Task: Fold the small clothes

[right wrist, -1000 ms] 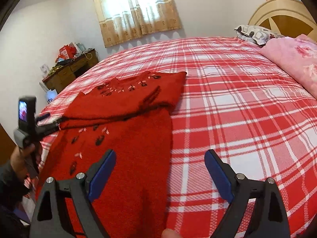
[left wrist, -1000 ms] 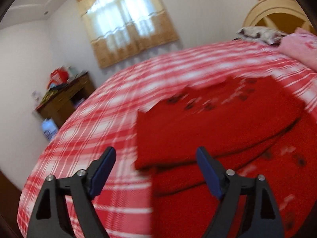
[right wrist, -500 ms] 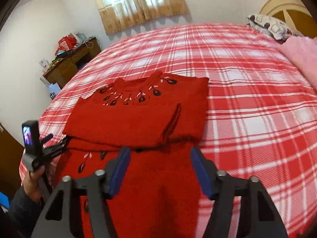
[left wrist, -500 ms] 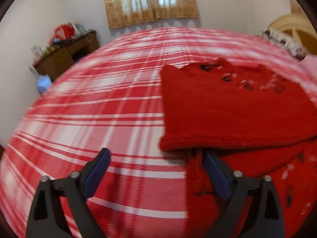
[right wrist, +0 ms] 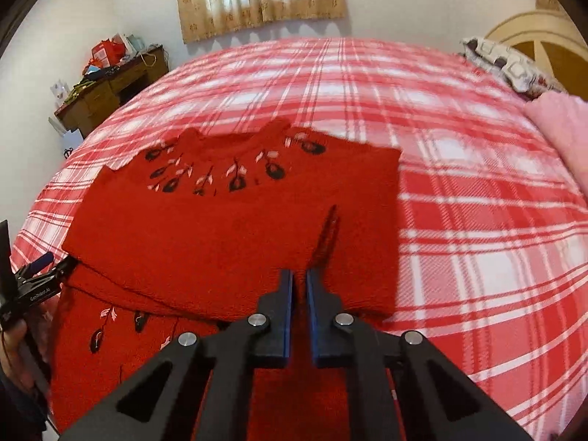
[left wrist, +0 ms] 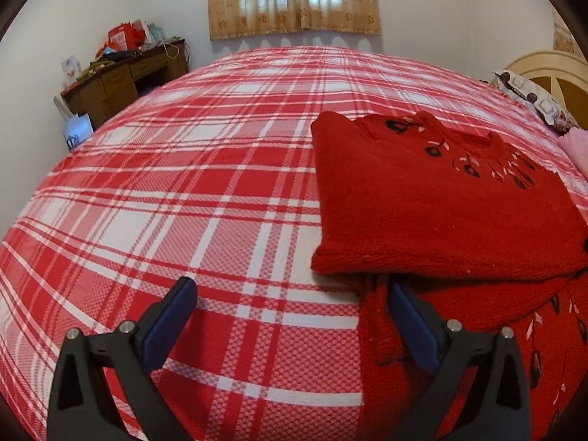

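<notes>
A red knitted sweater with black and pink flower stitching lies on the plaid bed, both sleeves folded across its chest. My left gripper stands wide open at the sweater's left edge, its right finger over the fabric below the folded sleeve and its left finger over the bedspread. In the right wrist view the sweater fills the middle. My right gripper is shut, its tips pinching the knit just below the cuff of the folded sleeve. The left gripper shows at the left rim, held by a hand.
The red and white plaid bedspread spreads wide to the left and far side. A cluttered wooden desk stands by the wall. A patterned pillow, a pink blanket and the headboard are at the right.
My right gripper slid left over the sweater and its jaws went from wide open to shut. The left gripper swung and dropped toward the sweater's left edge, opening a little wider.
</notes>
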The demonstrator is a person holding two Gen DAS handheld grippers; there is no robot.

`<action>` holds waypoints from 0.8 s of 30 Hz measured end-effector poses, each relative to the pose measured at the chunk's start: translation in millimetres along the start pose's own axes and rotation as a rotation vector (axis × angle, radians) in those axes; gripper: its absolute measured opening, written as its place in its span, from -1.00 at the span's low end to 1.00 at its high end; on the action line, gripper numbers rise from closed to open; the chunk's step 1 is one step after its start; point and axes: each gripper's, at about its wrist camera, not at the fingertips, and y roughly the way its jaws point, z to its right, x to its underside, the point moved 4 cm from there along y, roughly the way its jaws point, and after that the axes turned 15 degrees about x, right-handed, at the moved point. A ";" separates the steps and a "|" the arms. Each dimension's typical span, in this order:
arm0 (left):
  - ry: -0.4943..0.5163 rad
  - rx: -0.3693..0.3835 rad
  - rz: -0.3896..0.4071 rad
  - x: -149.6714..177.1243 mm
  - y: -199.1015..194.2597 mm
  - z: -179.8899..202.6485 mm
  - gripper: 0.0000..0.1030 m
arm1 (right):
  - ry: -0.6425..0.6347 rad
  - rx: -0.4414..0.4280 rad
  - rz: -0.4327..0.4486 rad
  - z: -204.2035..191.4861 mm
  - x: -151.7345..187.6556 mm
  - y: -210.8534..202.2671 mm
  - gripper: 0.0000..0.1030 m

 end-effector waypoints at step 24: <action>-0.043 0.035 -0.002 1.7 0.8 -6.2 1.00 | 0.037 0.158 -0.004 46.8 18.3 18.5 -1.00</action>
